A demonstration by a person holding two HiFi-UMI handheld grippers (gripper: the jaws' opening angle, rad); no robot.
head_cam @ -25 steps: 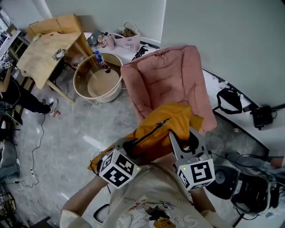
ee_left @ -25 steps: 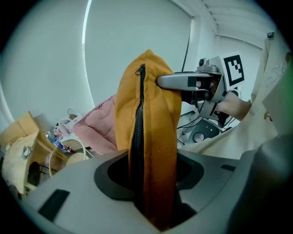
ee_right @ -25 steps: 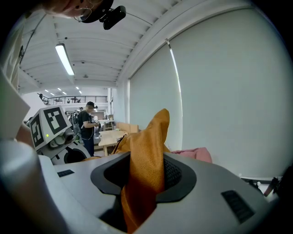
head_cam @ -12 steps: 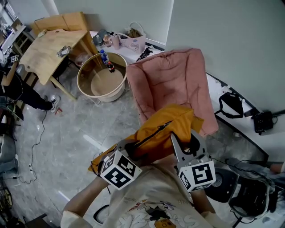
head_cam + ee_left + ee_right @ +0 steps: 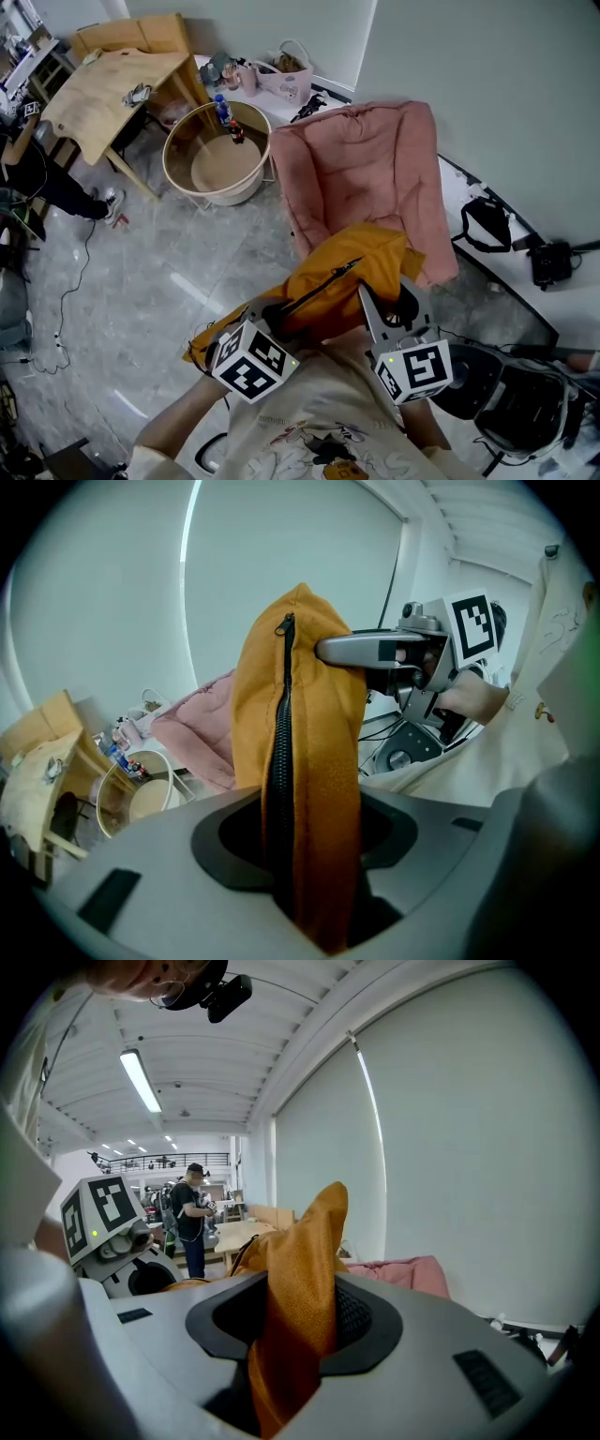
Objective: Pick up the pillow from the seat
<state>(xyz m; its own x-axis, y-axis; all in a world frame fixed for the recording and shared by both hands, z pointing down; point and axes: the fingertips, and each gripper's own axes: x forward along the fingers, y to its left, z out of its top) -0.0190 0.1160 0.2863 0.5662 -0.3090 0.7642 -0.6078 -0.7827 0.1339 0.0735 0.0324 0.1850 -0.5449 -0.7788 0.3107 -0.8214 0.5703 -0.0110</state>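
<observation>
An orange pillow (image 5: 342, 281) with a black zipper hangs in the air in front of the person, clear of the pink seat (image 5: 366, 183) behind it. My left gripper (image 5: 274, 314) is shut on the pillow's zipper edge (image 5: 300, 789). My right gripper (image 5: 392, 298) is shut on the pillow's other side, where a fold of orange cloth (image 5: 295, 1307) sits pinched between the jaws. In the left gripper view the right gripper (image 5: 394, 653) clamps the pillow's top. The pink seat (image 5: 192, 733) holds nothing.
A round beige tub (image 5: 217, 164) with bottles on its rim stands left of the seat. A tilted wooden table (image 5: 103, 94) is at the far left. Bags and black gear (image 5: 487, 225) lie along the white ledge on the right. A person (image 5: 192, 1218) stands far off.
The head view has shifted slightly, so the seat and tub sit a little further right and down. Both grippers hold the pillow as before.
</observation>
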